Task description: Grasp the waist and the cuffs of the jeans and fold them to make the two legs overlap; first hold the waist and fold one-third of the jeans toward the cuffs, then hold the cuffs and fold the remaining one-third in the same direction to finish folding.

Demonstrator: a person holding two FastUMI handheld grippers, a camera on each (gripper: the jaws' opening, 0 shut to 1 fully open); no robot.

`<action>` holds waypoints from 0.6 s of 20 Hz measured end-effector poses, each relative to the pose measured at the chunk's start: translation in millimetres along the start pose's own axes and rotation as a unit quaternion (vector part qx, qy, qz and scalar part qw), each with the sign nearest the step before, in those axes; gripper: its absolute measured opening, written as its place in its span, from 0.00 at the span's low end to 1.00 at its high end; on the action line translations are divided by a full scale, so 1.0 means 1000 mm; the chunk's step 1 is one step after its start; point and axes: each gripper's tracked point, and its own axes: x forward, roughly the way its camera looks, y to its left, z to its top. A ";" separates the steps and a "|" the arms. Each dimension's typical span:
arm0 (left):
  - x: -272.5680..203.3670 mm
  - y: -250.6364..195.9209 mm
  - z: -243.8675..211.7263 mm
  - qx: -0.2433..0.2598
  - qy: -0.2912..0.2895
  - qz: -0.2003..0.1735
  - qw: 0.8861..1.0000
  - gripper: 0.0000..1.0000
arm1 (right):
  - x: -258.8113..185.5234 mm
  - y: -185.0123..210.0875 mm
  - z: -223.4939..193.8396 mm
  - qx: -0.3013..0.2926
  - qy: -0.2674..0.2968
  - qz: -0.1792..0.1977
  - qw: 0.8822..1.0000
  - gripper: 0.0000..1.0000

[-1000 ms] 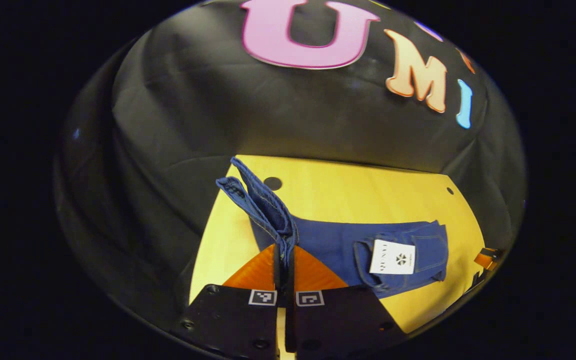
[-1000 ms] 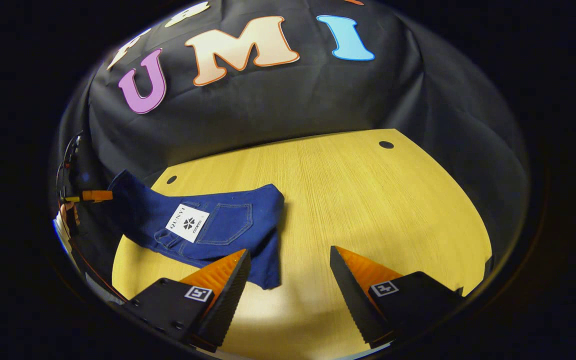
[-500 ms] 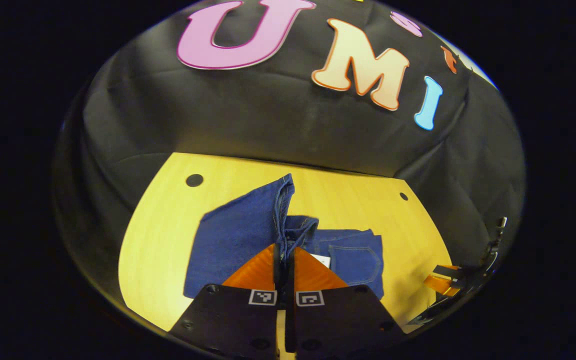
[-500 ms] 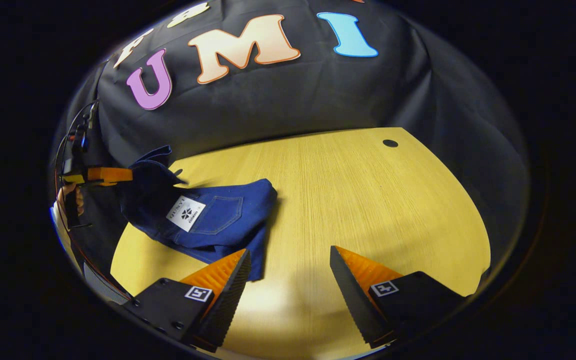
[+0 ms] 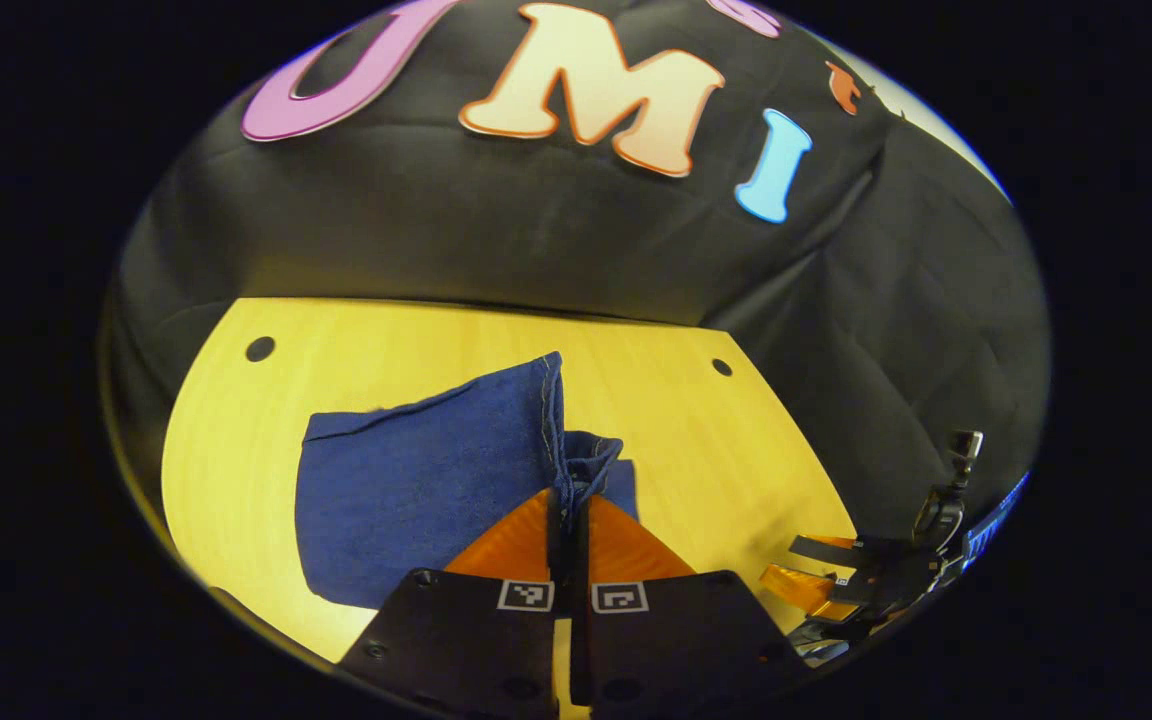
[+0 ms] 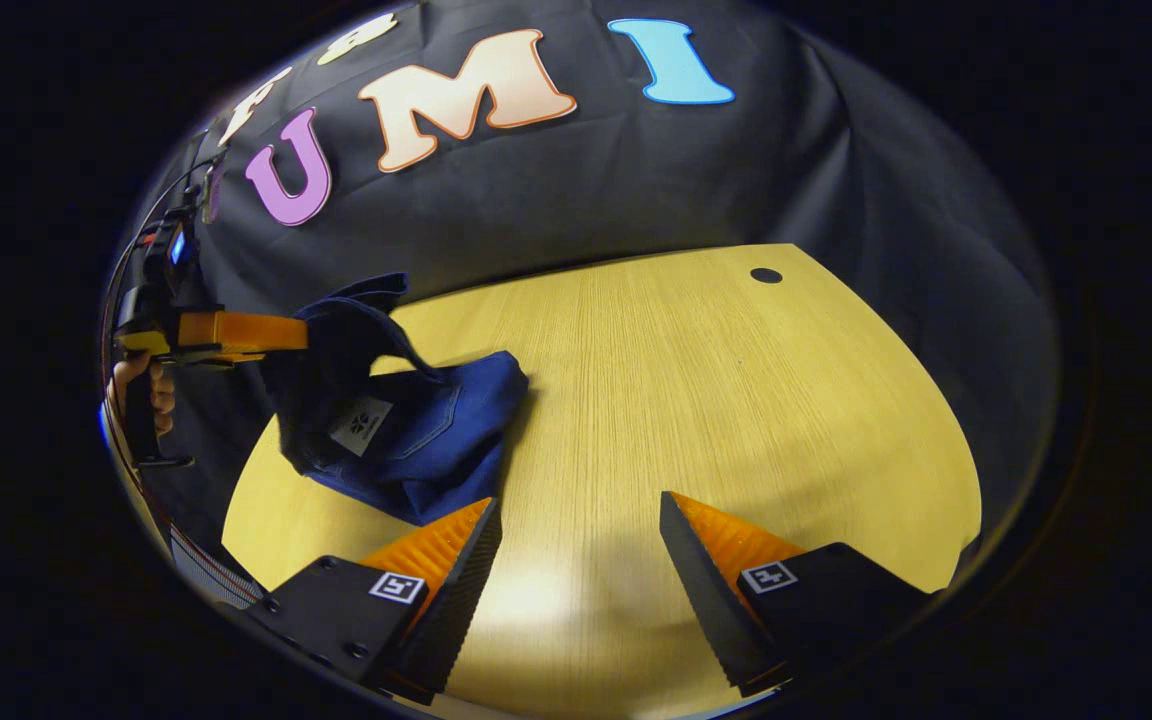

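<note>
Jeans: dark blue denim jeans [image 5: 426, 480] lay partly folded on the pale yellow wooden tabletop [image 5: 236, 430], toward its left half in the right gripper view [image 6: 416, 440]; cuff end lifted off the wood and draped over the rest.
Cuff end: raised bunch of denim with pale stitching along its edge [image 5: 576, 460], pinched and held above the folded bundle; seen from the right gripper view as a dark flap [image 6: 356, 310] curling up beside the far gripper.
Left gripper: fingers pressed together on the cuff fabric [image 5: 568, 515], denim coming up from between them; seen in the right gripper view at the far left [image 6: 266, 332], held by a hand [image 6: 141, 395] below it.
Right gripper: fingers spread wide apart [image 6: 576, 525], nothing between them but bare wood; hung above the near part of the tabletop, just right of the jeans' near corner; seen in the left gripper view low at the right edge [image 5: 826, 575], well apart from the jeans.
Label: white patch [image 6: 358, 426] on the seat of the jeans, next to a stitched back pocket, partly under the lifted flap.
Tabletop holes: small dark round holes near the far corners [image 5: 259, 349] [image 6: 765, 275].
</note>
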 end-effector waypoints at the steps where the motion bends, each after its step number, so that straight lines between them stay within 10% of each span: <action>1: 0.011 -0.004 -0.012 0.015 0.015 0.009 1.000 0.00 | 0.000 -0.002 -0.001 0.000 0.000 -0.001 1.000 0.94; 12: 0.061 -0.020 -0.111 0.124 0.084 0.073 0.986 0.02 | -0.010 -0.005 -0.013 0.002 0.007 -0.003 1.000 0.94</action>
